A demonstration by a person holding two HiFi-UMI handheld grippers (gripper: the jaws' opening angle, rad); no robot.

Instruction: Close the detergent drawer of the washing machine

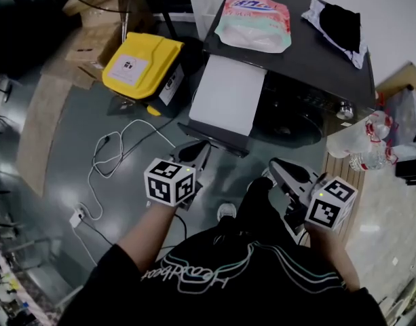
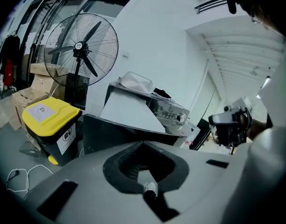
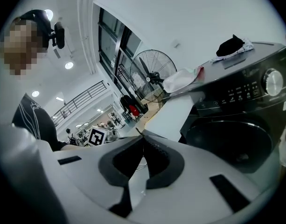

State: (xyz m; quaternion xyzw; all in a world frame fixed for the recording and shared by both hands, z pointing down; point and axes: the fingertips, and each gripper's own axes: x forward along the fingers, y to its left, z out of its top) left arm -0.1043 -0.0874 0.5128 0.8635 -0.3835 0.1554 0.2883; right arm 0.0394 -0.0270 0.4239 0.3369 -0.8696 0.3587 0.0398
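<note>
- detergent drawer point(image 1: 228, 94) is pulled fully out of the washing machine point(image 1: 309, 60) at its upper-left front corner. It is not closed.
- The drawer reads as a flat white matte rectangle over a dark tray rim. I can't make out what is in it from any view point(image 2: 126, 111) point(image 3: 173, 113).
- left gripper point(image 1: 194, 153) has its jaws clenched tip to tip with nothing between them point(image 2: 143, 143). It sits just short of the drawer's front edge, not touching.
- right gripper point(image 1: 279, 167) also has its jaws pressed together and is empty point(image 3: 142, 133). It sits low in front of the door point(image 3: 226, 141), apart from the drawer.
- The machine body is dark grey and smooth. The door is round, dark and glossy, and a silver knob point(image 3: 272, 81) sits at the right end of the control panel.
- On the machine top, a soft detergent pouch point(image 1: 254, 22) in pink, white and green lies flat at the left.
- A crumpled black cloth point(image 1: 340, 22) lies on a white one at the right.
- bin point(image 1: 141, 63) stands left of the drawer. It has a dark body, and its glossy yellow lid is shut and carries a white label.
- Clear crinkled plastic bags point(image 1: 364, 141) lie at the machine's right side.
- A white cable point(image 1: 102, 158) is looped on the grey floor. Cardboard boxes point(image 1: 92, 39) and a round-cage fan point(image 2: 82, 50) stand behind the bin.
</note>
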